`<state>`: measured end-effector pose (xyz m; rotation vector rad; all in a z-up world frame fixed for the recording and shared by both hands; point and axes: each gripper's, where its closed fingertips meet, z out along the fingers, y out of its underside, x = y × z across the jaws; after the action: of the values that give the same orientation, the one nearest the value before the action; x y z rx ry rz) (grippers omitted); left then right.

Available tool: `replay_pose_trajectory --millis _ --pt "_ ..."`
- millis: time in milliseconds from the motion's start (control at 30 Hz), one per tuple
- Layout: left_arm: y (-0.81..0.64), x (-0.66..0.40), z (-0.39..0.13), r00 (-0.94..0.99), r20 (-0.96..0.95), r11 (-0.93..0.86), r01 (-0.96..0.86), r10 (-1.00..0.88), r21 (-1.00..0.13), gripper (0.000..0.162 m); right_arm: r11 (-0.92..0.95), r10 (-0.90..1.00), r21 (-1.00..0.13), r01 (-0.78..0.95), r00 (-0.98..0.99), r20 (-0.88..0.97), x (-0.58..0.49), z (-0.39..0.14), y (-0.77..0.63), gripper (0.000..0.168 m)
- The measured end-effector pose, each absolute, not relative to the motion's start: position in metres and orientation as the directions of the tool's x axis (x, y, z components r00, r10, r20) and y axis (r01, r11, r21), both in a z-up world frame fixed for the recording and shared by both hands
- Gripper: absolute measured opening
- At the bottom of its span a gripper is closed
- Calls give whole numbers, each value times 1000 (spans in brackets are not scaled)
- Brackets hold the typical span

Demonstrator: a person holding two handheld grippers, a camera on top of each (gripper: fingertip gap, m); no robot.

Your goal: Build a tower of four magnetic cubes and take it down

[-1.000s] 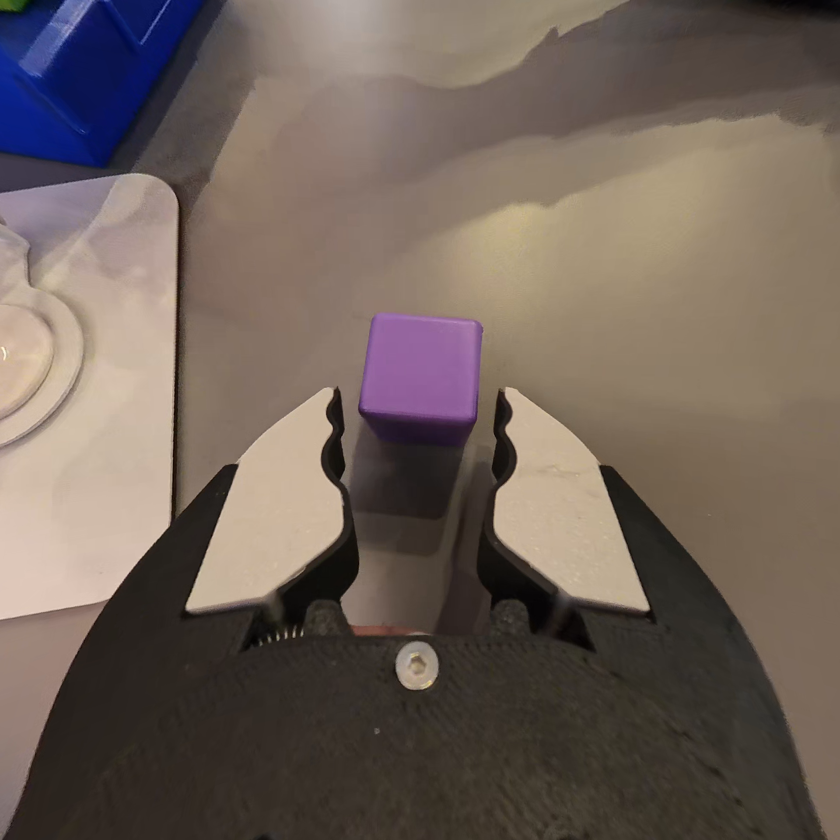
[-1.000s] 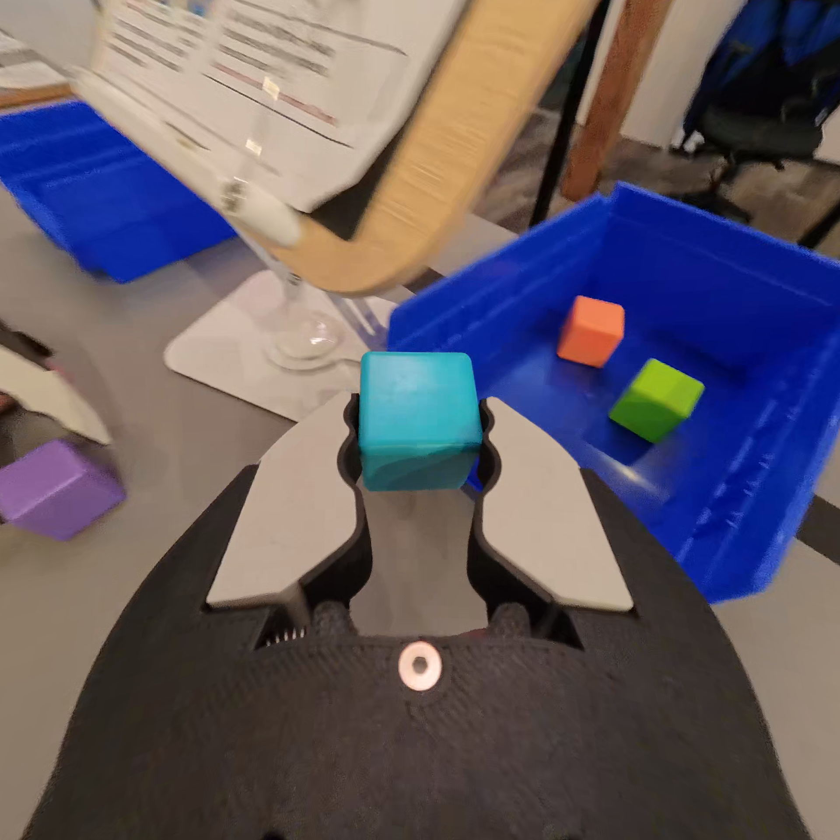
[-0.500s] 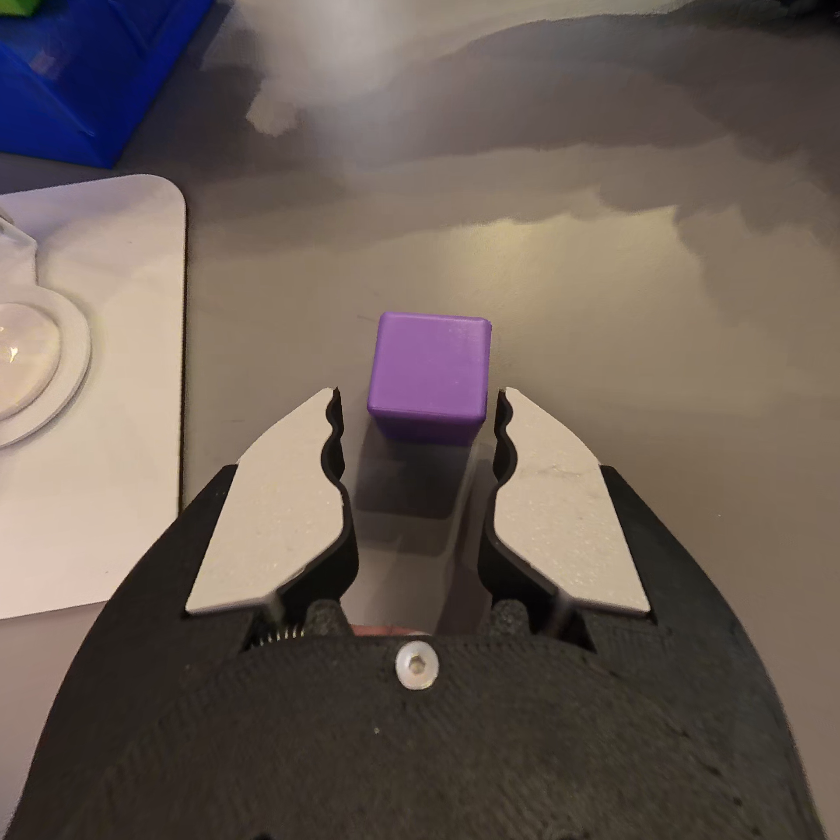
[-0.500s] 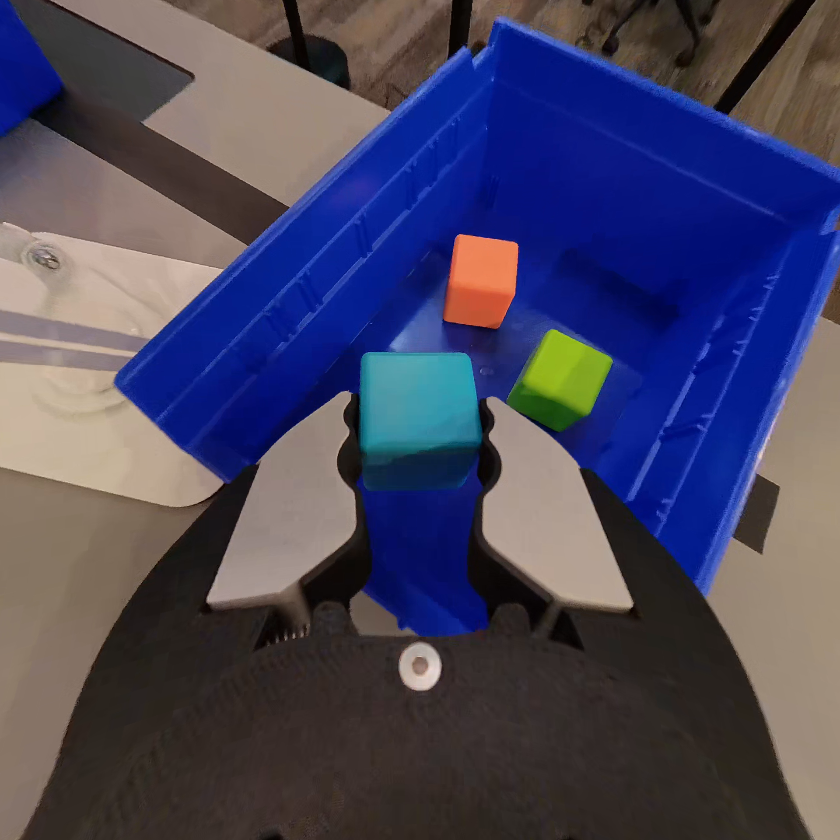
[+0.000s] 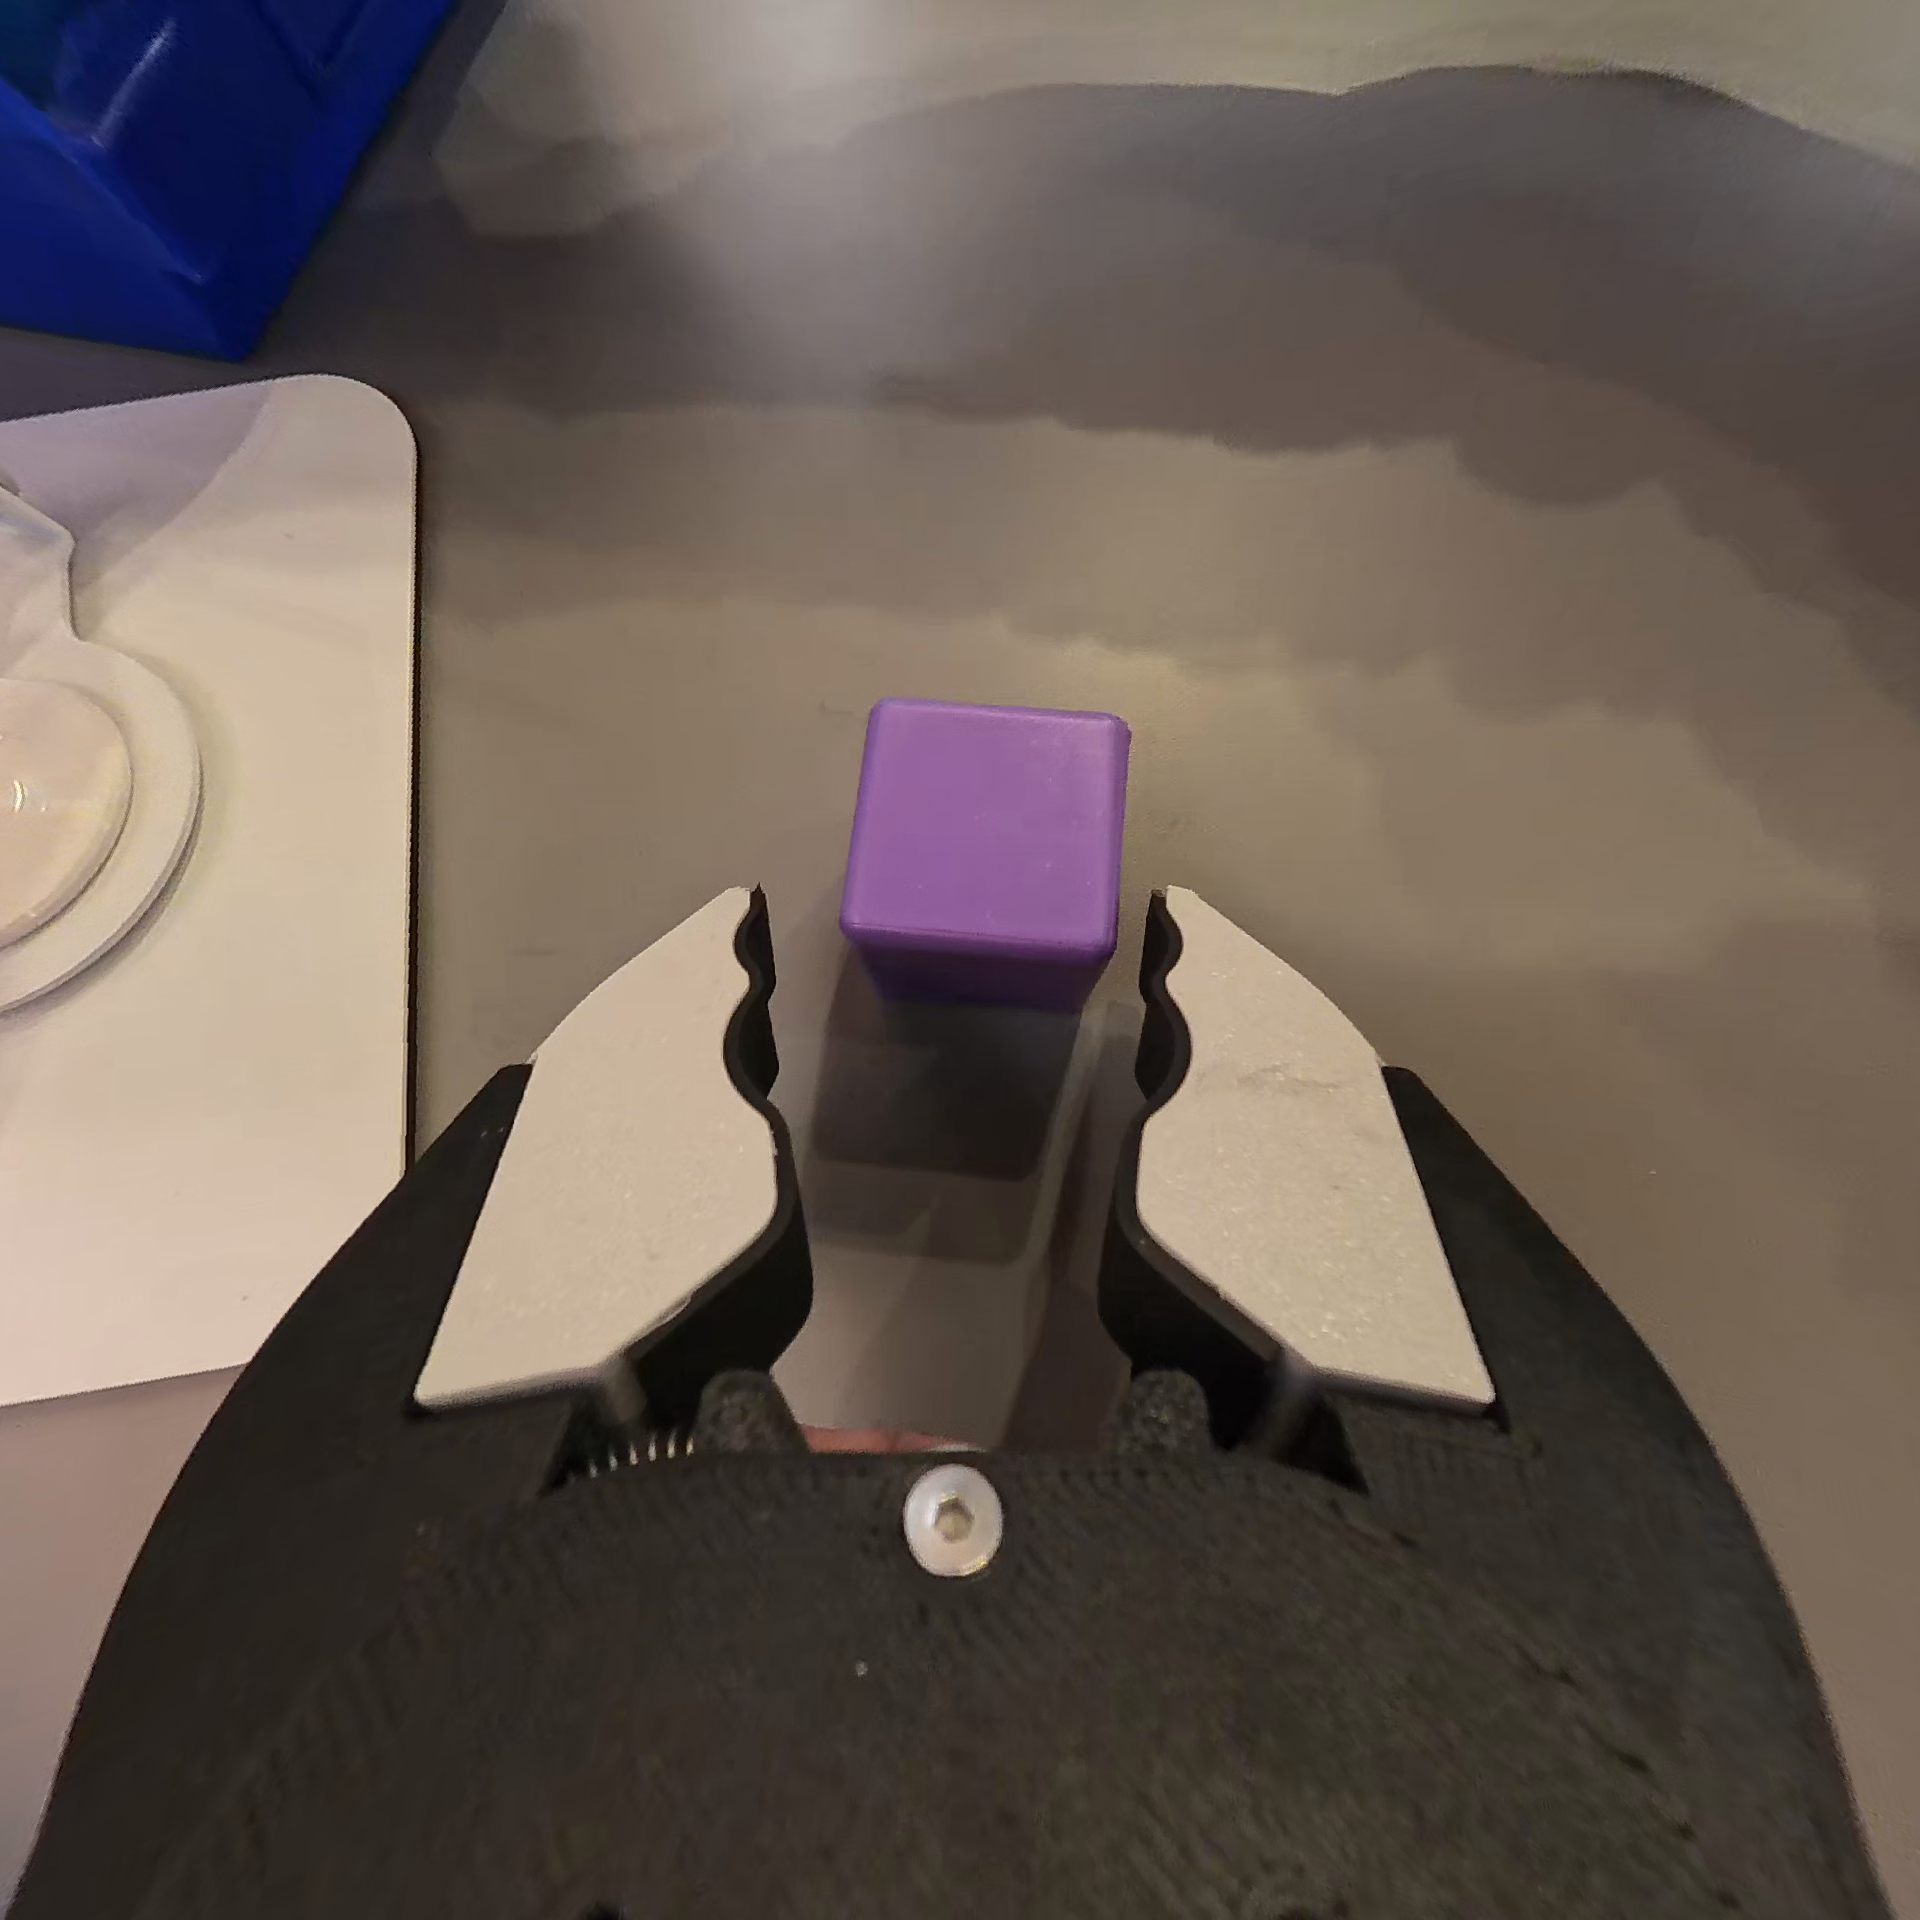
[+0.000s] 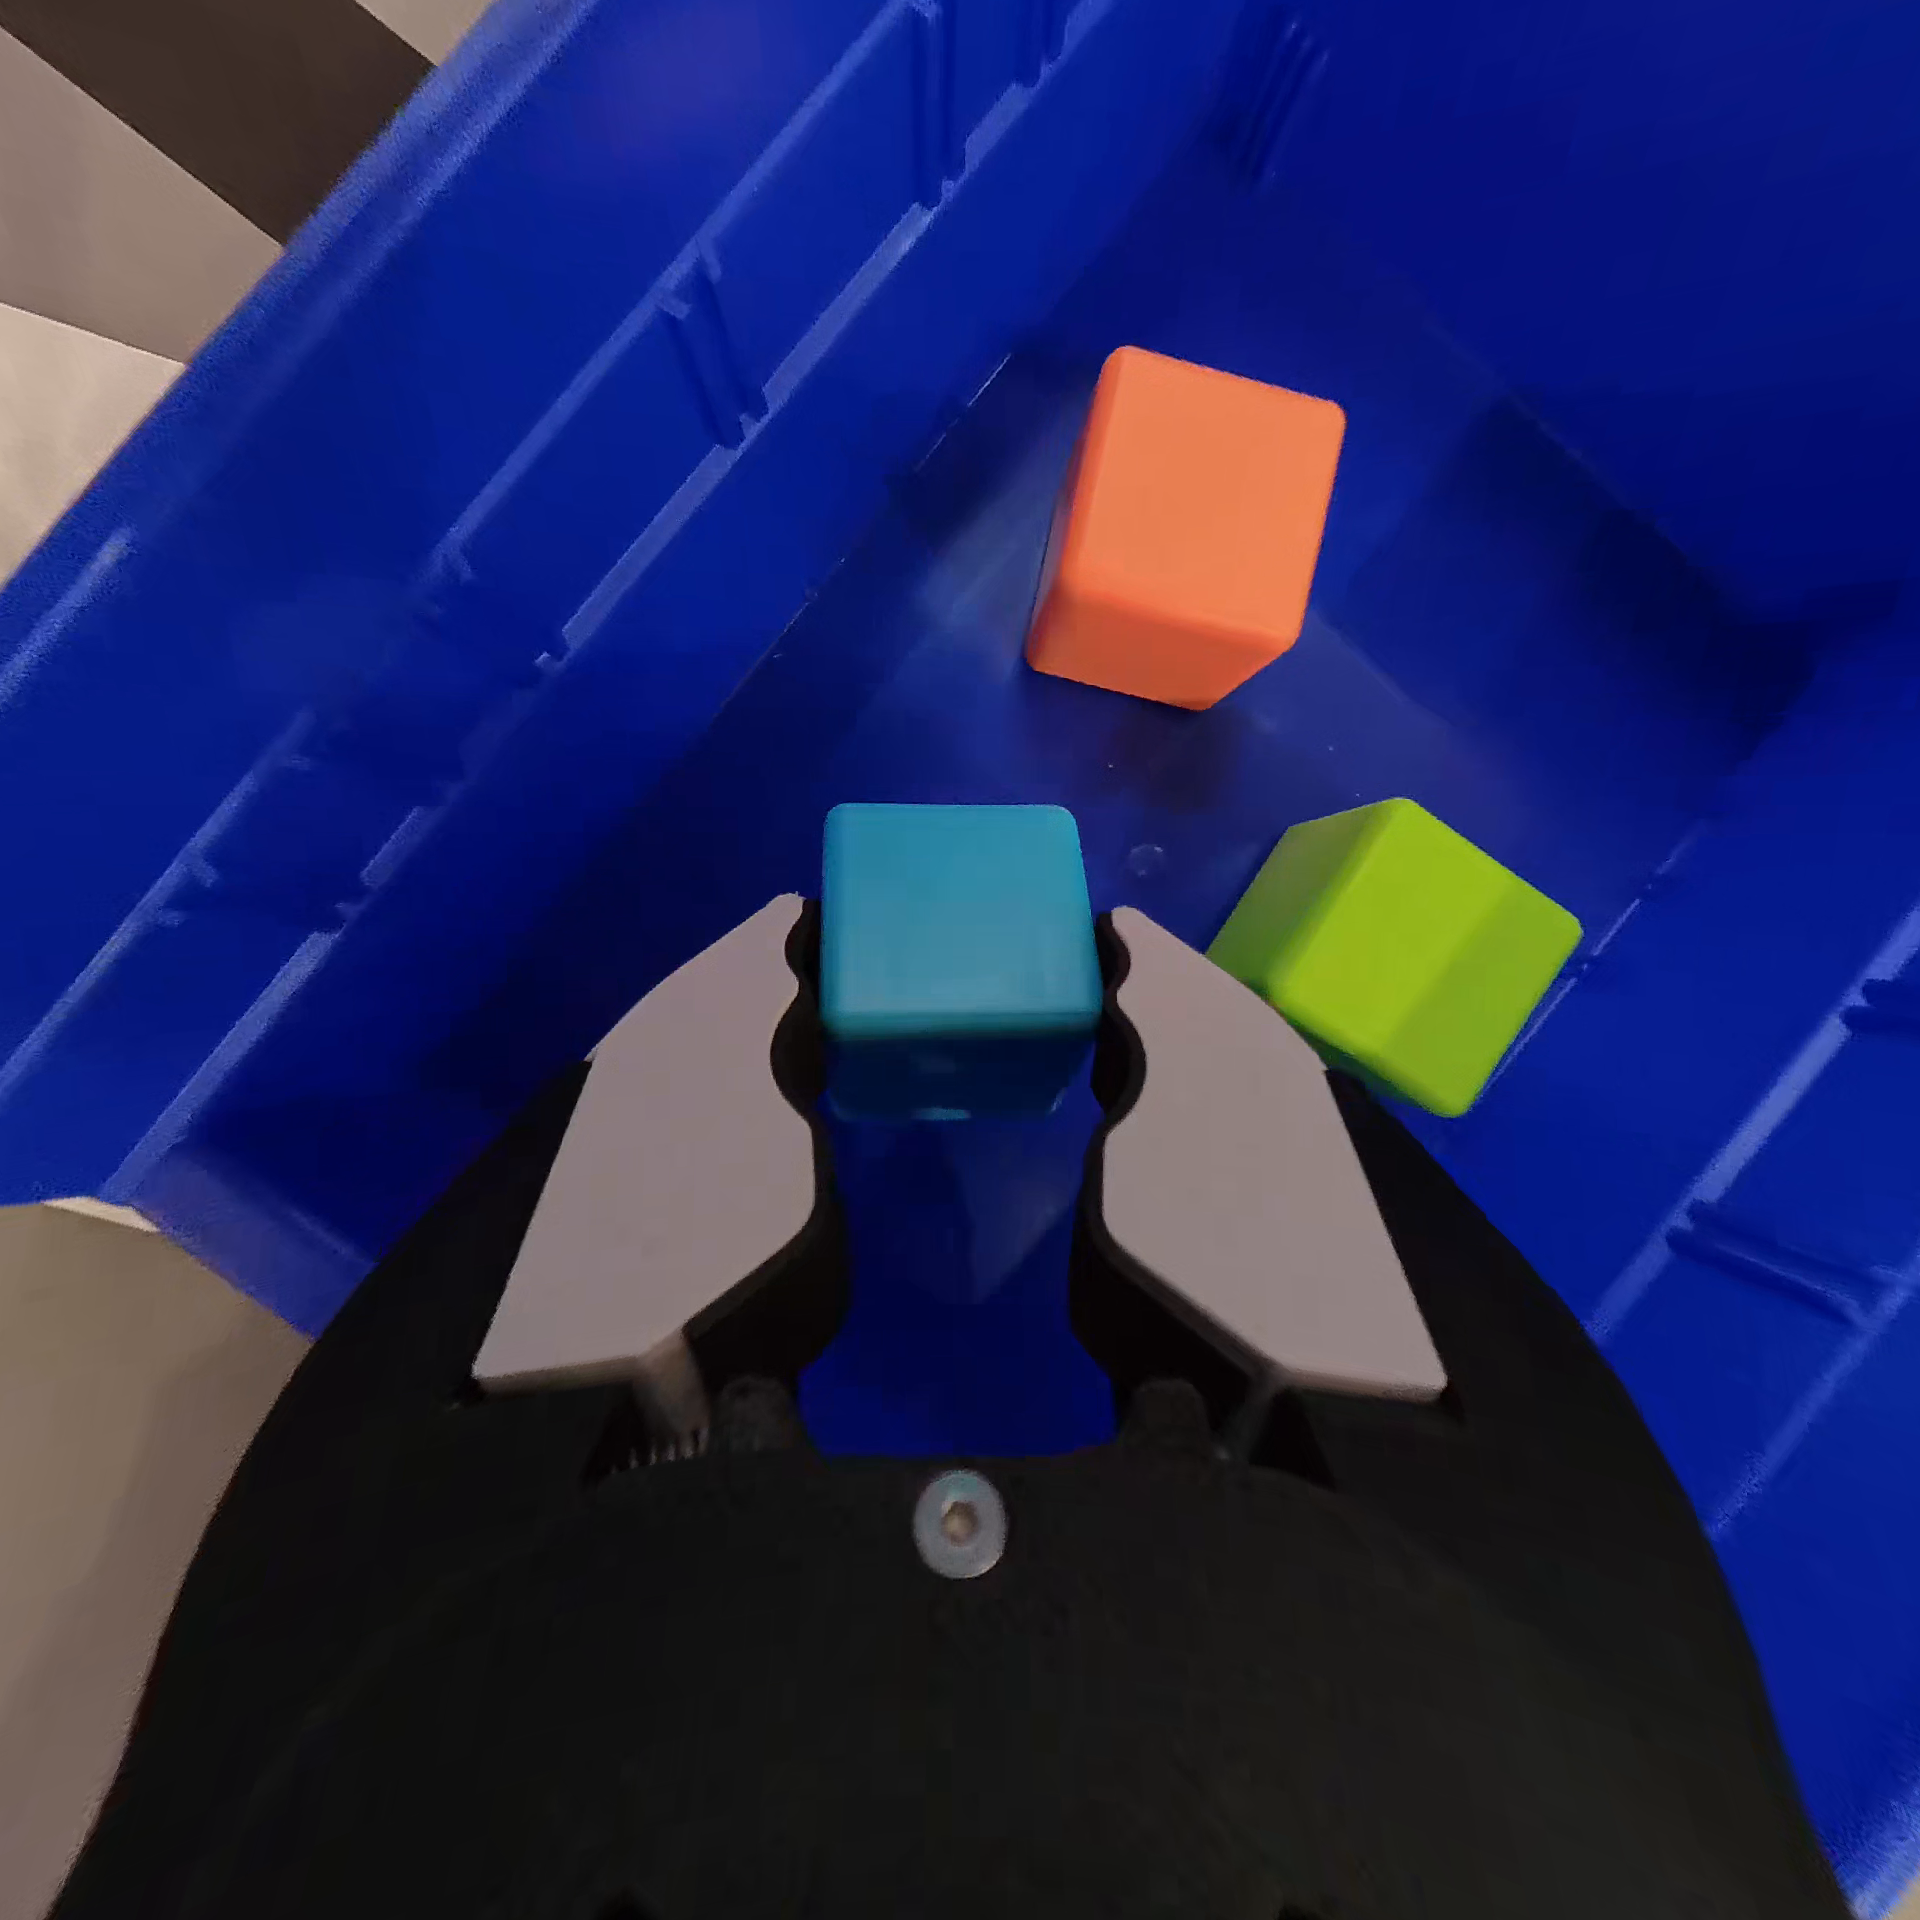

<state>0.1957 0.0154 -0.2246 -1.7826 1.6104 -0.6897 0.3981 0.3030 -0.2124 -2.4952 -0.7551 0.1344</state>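
Observation:
A purple cube [image 5: 987,836] stands alone on the grey table, just ahead of my left gripper [image 5: 956,904]. That gripper is open and empty, its fingertips on either side of the cube's near edge without touching it. My right gripper [image 6: 956,925] is shut on a teal cube [image 6: 956,925] and holds it low inside a blue bin [image 6: 520,520]. An orange cube [image 6: 1184,530] rests on the bin floor ahead. A green cube [image 6: 1392,951] lies tilted close to my right fingertip.
A white plate with a clear domed base [image 5: 208,883] lies on the table left of the purple cube. A corner of the blue bin [image 5: 156,156] shows at the far left. The bin's ribbed walls [image 6: 1766,1143] close in on both sides of my right gripper. Tip to tip, the grippers are about 35 centimeters apart.
My right gripper has carried the teal cube from above the table over the bin wall and down inside the bin. My left gripper stays open at the purple cube, barely shifted.

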Motion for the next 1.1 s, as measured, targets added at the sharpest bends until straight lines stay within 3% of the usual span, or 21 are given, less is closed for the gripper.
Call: replay_pose_trajectory --millis 367,467,633,933,1100 --pt "15 196 -228 112 -29 -54 -672 -993 -739 68 -727 558 -424 540 825 92 400 -223 296 52" --pt "16 196 -227 115 -29 -56 -668 -993 -742 68 -749 552 -363 554 825 120 408 -230 290 78" --pt "17 197 -224 120 -25 -61 -657 -992 -751 69 -728 526 -459 510 844 104 405 -207 287 84" --pt "20 194 -212 138 -31 -63 -628 -990 -775 74 -619 480 -650 441 867 130 427 -139 251 76" --pt "27 188 -199 165 -47 -61 -595 -985 -801 66 -517 471 -749 415 868 156 445 -105 205 71"
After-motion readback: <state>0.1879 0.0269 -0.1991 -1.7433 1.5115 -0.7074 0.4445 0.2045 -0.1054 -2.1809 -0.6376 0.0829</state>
